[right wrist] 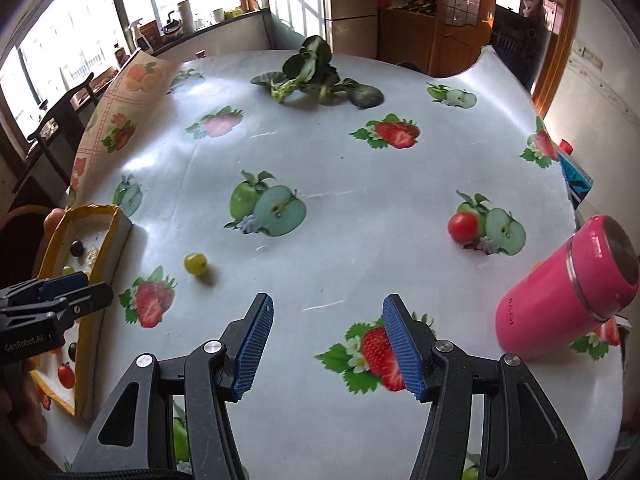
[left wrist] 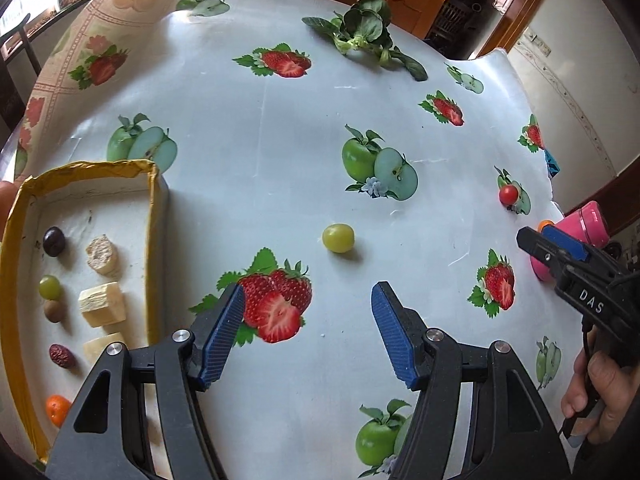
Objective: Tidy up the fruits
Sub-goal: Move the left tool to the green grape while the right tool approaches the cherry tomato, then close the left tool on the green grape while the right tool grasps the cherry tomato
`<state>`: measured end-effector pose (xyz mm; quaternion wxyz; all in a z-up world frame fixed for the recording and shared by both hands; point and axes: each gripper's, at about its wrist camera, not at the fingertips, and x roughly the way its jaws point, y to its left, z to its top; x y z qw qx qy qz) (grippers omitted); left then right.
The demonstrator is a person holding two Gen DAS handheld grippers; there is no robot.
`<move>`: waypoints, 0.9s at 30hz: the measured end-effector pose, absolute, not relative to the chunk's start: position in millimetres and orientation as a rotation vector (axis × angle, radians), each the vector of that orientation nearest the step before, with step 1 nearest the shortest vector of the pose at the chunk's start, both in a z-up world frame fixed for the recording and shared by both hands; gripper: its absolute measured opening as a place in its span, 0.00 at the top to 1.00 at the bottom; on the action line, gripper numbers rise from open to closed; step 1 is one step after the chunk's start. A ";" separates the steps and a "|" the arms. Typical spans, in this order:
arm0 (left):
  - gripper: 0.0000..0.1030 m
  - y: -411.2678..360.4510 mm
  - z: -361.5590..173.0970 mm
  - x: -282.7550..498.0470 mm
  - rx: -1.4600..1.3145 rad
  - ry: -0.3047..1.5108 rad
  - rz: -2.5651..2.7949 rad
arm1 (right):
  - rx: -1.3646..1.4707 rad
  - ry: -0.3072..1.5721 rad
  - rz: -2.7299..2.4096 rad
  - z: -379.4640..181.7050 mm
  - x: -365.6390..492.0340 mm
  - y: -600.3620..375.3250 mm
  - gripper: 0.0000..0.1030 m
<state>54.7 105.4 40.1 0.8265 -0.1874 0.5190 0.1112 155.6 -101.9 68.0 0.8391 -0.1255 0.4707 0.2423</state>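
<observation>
A loose green grape point(left wrist: 338, 237) point(right wrist: 195, 263) lies on the fruit-print tablecloth, ahead of my left gripper point(left wrist: 308, 320), which is open with nothing between its pads. A red cherry tomato point(left wrist: 509, 194) point(right wrist: 463, 227) sits far right, beyond my right gripper point(right wrist: 328, 340), also open and empty. At the left stands a shallow box point(left wrist: 152, 240) point(right wrist: 88, 210) with a yellow taped rim. It holds a dark grape point(left wrist: 53, 241), a green grape point(left wrist: 50, 287), a red date point(left wrist: 62, 356), a small orange point(left wrist: 58, 410) and pale fruit chunks point(left wrist: 102, 304).
A pink bottle point(right wrist: 568, 300) point(left wrist: 588, 224) lies on its side at the right edge, next to a blue carton point(right wrist: 576, 176). Leafy greens point(left wrist: 364, 32) point(right wrist: 316, 76) lie at the table's far side. Each gripper shows in the other's view: right gripper point(left wrist: 540, 236), left gripper point(right wrist: 96, 286).
</observation>
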 end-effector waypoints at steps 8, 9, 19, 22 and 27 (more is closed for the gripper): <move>0.37 104.6 13.3 90.2 -0.408 1.147 0.231 | -0.311 1.047 0.289 52.3 223.6 -108.9 0.44; 0.37 105.0 10.1 92.9 -0.411 1.153 0.229 | -0.320 1.057 0.258 48.6 230.2 -109.3 0.44; 0.52 97.1 -14.4 115.7 -0.376 1.192 0.208 | -0.335 1.147 0.119 7.8 268.0 -109.2 0.45; 0.65 97.3 -14.0 119.4 -0.359 1.182 0.202 | -0.312 1.174 0.115 -1.7 275.1 -111.9 0.50; 0.78 100.4 -13.5 120.0 -0.373 1.177 0.177 | -0.266 1.154 0.106 -2.5 282.0 -119.7 0.71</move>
